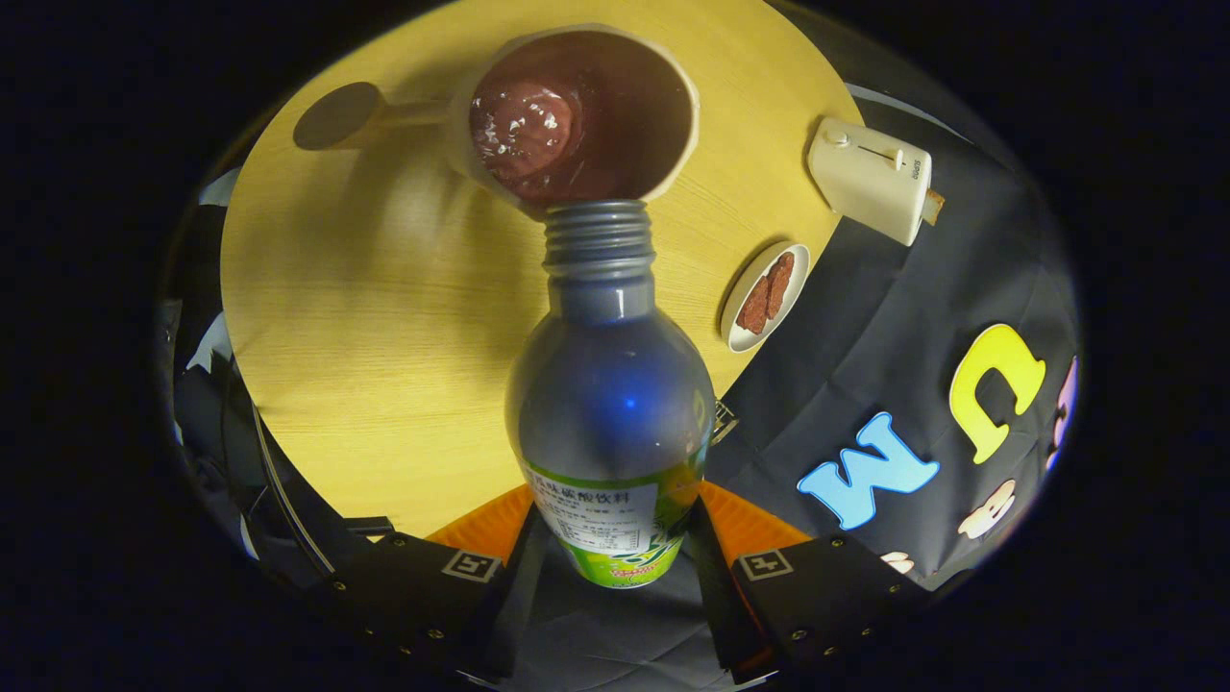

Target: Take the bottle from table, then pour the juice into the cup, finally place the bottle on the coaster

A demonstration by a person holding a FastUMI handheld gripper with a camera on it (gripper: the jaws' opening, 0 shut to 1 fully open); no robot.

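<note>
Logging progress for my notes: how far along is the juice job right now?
Done: the bottle is off the table, the gripper shut on it. In hand: its open neck is tipped at the cup, which already holds frothy dark juice. Left: righting the bottle and setting it on the coaster beyond the cup.

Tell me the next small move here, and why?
Probably tip the bottle upright: the cup already holds dark foamy juice, and the bottle looks emptied. The gripper holds it by the label end, mouth at the cup's rim.
</note>
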